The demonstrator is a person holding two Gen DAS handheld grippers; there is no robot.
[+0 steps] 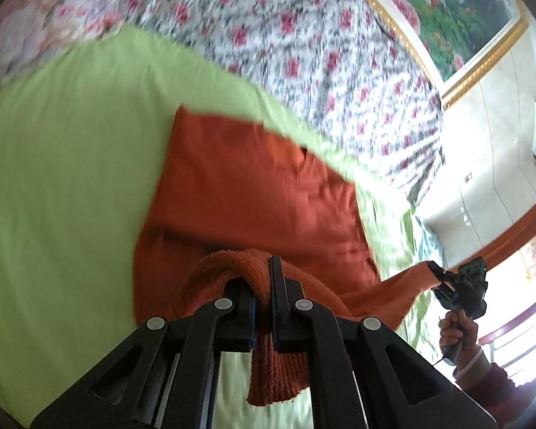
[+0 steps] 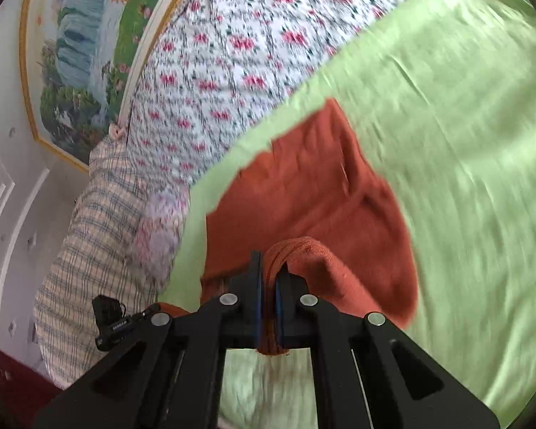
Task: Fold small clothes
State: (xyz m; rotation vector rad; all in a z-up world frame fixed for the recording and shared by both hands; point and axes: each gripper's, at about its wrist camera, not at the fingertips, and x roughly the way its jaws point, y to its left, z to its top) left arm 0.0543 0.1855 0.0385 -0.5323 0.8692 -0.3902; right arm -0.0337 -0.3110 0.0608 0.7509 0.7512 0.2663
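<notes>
Orange knit garment (image 1: pixel 253 193) is pinched at both corners by left hand-held gripper (image 1: pixel 262 304) and right hand-held gripper (image 2: pixel 268 296), lifted for folding over the green sheet (image 1: pixel 60 164).

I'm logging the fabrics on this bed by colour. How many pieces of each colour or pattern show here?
Rust-orange: 1, the garment clamped by both the left gripper and right gripper
Light green: 1, the sheet
Pink floral: 1, the quilt
Plaid: 1, the pillow
Total: 4

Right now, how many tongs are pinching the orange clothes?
2. The left tongs pinch a bunched edge of the orange garment; the right tongs pinch another edge, over the green sheet. More clothes may be hidden.
</notes>
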